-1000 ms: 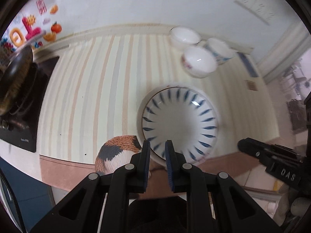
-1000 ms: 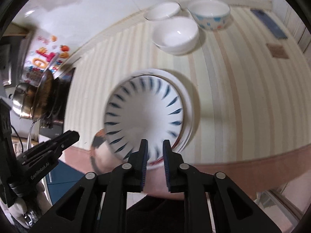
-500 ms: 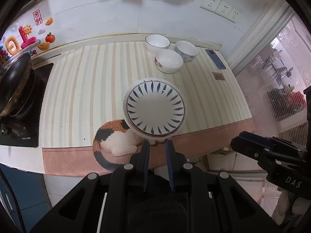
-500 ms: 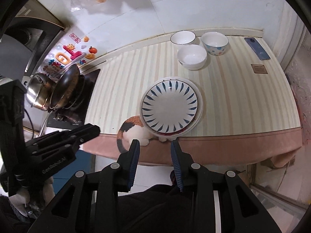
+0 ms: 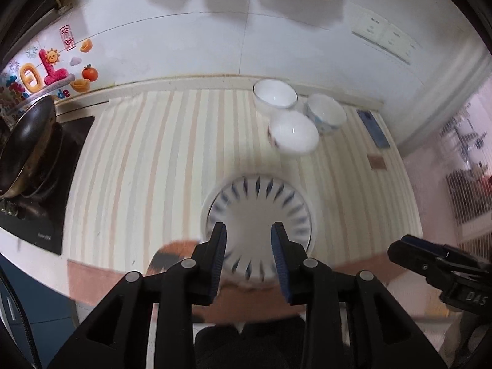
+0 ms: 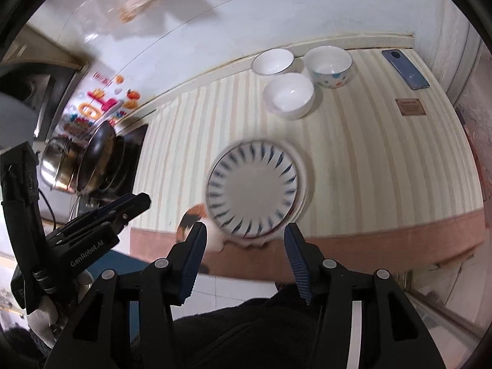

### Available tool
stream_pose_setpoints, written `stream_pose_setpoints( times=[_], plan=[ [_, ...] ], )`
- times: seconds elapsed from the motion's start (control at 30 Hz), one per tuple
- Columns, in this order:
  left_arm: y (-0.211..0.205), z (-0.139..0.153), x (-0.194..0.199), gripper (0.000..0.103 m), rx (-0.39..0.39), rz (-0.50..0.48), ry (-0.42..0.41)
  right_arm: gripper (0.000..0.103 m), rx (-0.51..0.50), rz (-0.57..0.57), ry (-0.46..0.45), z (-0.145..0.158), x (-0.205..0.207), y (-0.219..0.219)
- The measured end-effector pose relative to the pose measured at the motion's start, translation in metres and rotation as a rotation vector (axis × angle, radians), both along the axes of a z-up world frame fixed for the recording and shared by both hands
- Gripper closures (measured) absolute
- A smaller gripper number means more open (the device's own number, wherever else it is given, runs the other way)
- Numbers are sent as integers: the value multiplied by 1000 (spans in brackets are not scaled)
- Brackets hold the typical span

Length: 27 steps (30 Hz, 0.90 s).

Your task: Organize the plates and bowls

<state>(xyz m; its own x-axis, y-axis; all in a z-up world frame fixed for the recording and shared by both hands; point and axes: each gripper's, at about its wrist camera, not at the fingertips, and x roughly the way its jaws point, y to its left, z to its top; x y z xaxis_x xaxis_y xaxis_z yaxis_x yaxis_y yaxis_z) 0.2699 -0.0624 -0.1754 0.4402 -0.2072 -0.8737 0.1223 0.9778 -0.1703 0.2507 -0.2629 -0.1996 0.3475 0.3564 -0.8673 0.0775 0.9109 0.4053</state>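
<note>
Blue-rayed plate (image 6: 252, 189) flat, face up, both tongs spread, empty

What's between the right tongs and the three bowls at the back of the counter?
The blue-striped plate lies on the counter directly between the open right tongs and the three bowls. The striped counter beyond it looks bare up to them. Going over the plate seems workable.

A striped cloth (image 6: 353, 153) covers the tabletop (image 6: 369, 246). Left of the cloth a dark wok (image 6: 95, 156) sits on a black cooktop (image 6: 132, 156), with a steel pot (image 6: 55, 166) beside it and bright stickers (image 5: 46, 70) on the wall behind. At the cloth's far right corner lie a blue phone (image 6: 406, 69) and a small brown card (image 6: 410, 106); a calico cat figure (image 6: 193, 218) rests on its near edge
</note>
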Motion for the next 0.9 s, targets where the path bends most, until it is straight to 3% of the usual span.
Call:
stream_pose_setpoints(
  times=[0.17,0.4,0.6,0.77,0.9],
  plan=[
    [-28,-19,69,75,31,75,-1,47,-1,-24,0,-26,74,-44],
    [-47,-67,162,75,-37,140,73,47,41,-27,78,-104,192,-90],
    [-61,-121,218,75,-117,113,202,47,89,-48,165,-164,251,-103],
    [-81,-149,244,77,-96,70,248,48,109,-54,171,-189,275,-100],
    [-97,-155,252,83,-49,30,240,78,94,-46,167,-201,288,-91]
  ],
)
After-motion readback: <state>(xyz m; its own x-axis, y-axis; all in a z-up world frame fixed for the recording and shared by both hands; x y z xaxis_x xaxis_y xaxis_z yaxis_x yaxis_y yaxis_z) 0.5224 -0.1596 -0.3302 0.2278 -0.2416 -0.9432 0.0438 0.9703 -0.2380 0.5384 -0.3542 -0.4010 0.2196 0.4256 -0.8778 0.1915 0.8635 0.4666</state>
